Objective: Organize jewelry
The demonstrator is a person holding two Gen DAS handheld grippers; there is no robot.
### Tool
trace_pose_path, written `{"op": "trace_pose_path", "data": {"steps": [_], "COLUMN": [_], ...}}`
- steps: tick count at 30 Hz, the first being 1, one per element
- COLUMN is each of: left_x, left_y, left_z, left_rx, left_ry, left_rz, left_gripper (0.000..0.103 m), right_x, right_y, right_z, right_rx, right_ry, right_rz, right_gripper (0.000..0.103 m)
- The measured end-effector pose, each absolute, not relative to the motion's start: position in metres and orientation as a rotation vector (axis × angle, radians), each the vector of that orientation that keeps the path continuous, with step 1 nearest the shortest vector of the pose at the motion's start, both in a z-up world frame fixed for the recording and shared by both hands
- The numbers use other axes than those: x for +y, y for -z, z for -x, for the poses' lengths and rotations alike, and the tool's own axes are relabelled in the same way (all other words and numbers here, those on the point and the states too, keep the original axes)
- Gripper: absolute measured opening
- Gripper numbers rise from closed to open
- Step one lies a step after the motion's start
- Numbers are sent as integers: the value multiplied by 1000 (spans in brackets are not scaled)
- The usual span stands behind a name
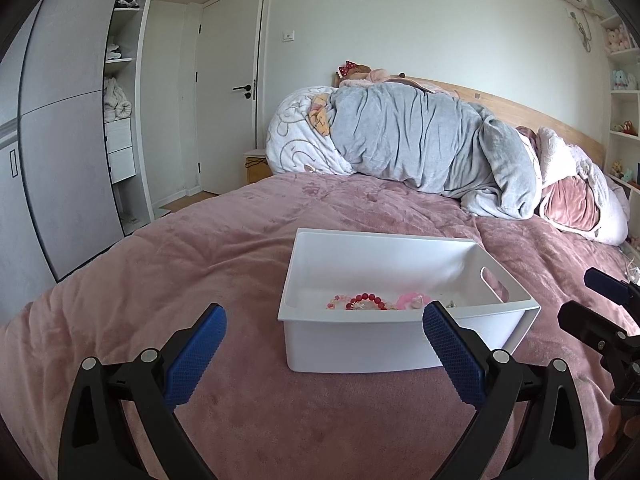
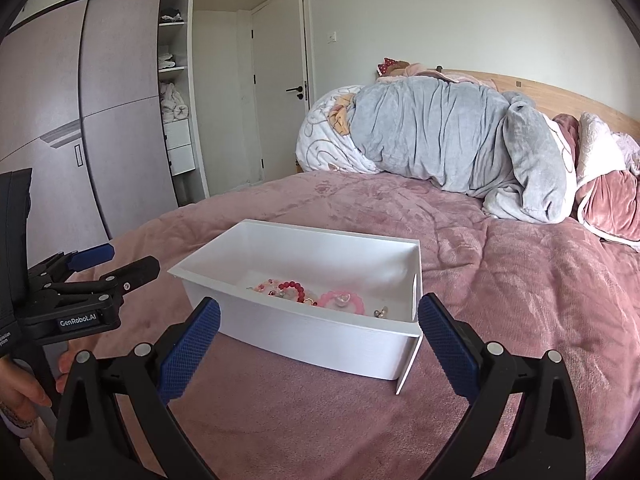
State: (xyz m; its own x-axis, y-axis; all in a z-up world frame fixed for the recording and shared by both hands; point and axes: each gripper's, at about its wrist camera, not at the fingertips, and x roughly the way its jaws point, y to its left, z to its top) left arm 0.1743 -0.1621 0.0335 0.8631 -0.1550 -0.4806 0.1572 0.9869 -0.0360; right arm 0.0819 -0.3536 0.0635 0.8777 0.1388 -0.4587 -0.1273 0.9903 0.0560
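A white plastic bin (image 1: 352,340) (image 2: 320,340) sits on the pink bedspread. Inside lie a red bead bracelet (image 1: 366,301) (image 2: 291,286), a pink bracelet (image 1: 412,301) (image 2: 342,300), pale pink beads (image 1: 336,302) (image 2: 264,285) and small earrings (image 2: 381,312). My left gripper (image 1: 324,344) is open and empty, just in front of the bin. My right gripper (image 2: 320,340) is open and empty, in front of the bin's near wall. Each gripper shows at the edge of the other's view: the right gripper (image 1: 600,304) and the left gripper (image 2: 116,264).
The pink bedspread (image 1: 200,264) (image 2: 500,280) spreads around the bin. A heap of grey and white quilts (image 1: 400,140) (image 2: 440,136) and pink pillows (image 2: 608,200) lies at the headboard. A wardrobe (image 1: 60,120) and a door (image 1: 228,92) stand to the left.
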Motion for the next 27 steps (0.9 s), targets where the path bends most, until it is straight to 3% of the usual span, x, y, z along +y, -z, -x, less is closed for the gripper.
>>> {"op": "trace_pose_path", "data": {"steps": [27], "left_x": [-176], "left_y": [-4], "left_z": [-169], "left_rx": [516], "left_ry": [158], "left_rz": [-68], "left_gripper": [99], "right_x": [-337], "right_y": [-39], "right_z": [-78], "right_rx": [495], "right_ry": [-108], "right_rz": [49], "right_gripper": [98]}}
